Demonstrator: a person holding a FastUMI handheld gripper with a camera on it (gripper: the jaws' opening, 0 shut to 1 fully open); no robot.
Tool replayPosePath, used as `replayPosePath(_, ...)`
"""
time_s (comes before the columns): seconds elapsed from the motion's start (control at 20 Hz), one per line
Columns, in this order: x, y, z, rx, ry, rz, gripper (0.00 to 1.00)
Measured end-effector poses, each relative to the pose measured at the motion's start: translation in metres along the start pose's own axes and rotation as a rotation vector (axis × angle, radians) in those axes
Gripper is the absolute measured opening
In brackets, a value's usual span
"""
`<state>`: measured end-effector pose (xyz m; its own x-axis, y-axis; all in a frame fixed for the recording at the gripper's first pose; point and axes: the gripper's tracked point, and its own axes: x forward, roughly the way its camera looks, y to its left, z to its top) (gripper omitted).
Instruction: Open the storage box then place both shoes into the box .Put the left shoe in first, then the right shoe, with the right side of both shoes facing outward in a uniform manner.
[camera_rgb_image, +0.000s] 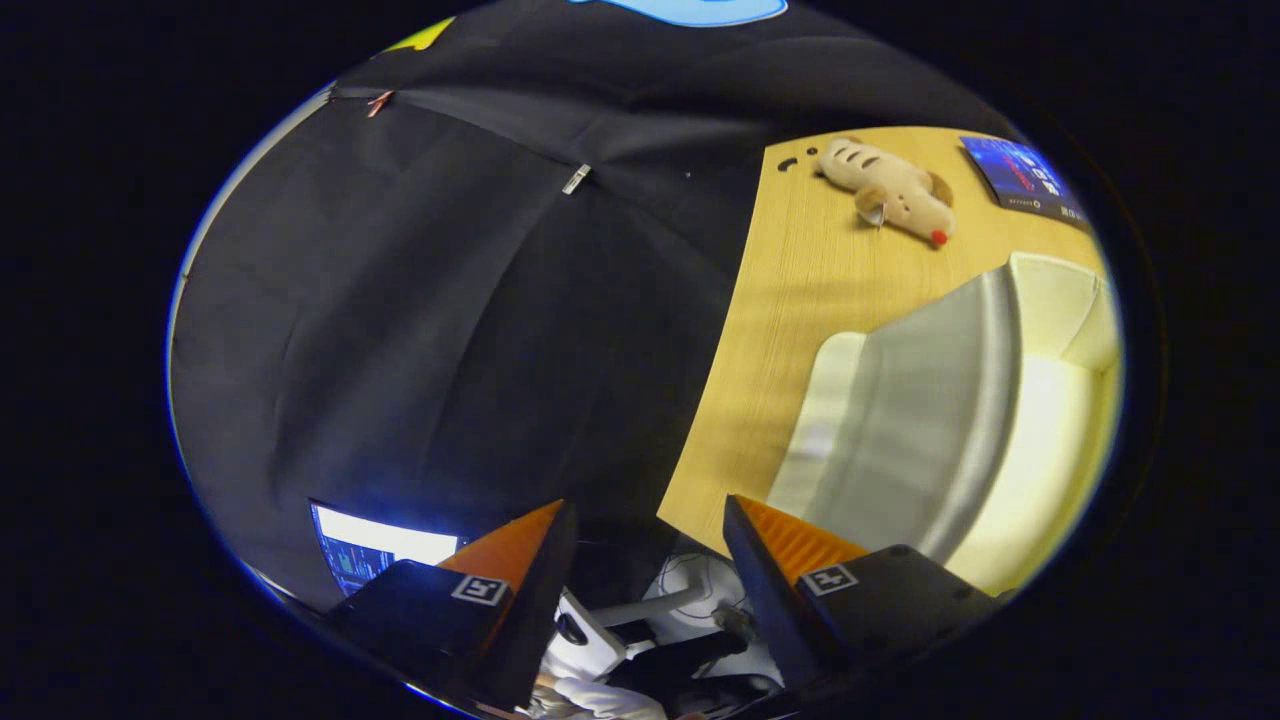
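Jaws (645, 520) released, empty; box (930, 400) lies beside them on the counter (790, 300). Square up to its lid first.

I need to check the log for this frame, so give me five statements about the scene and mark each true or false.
1. The tool has its fingers apart with nothing between them. True.
2. A plush toy lies on the wooden table. True.
3. The storage box stands on the floor under the table. False: it rests on the table, beside the tool's fingers.
4. A shoe is clamped in the tool. False: the fingers hold nothing.
5. A blue card lies on the table beyond the storage box, near the plush toy. True.
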<state>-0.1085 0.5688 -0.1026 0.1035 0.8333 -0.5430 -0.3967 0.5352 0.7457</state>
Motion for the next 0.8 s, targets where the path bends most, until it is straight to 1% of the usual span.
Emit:
replayPosePath(0.05, -0.013, -0.004, 0.003, -0.014, -0.020, -0.008, 0.97)
replayPosePath(0.15, -0.042, -0.015, 0.011, -0.051, -0.070, -0.032, 0.98)
replayPosePath(0.3, -0.094, -0.039, 0.020, -0.109, -0.143, -0.078, 0.98)
replayPosePath(0.45, -0.146, -0.075, 0.025, -0.166, -0.226, -0.151, 0.98)
replayPosePath(0.6, -0.195, -0.125, 0.027, -0.217, -0.287, -0.257, 0.98)
replayPosePath(0.8, -0.255, -0.209, 0.024, -0.256, -0.331, -0.440, 0.98)
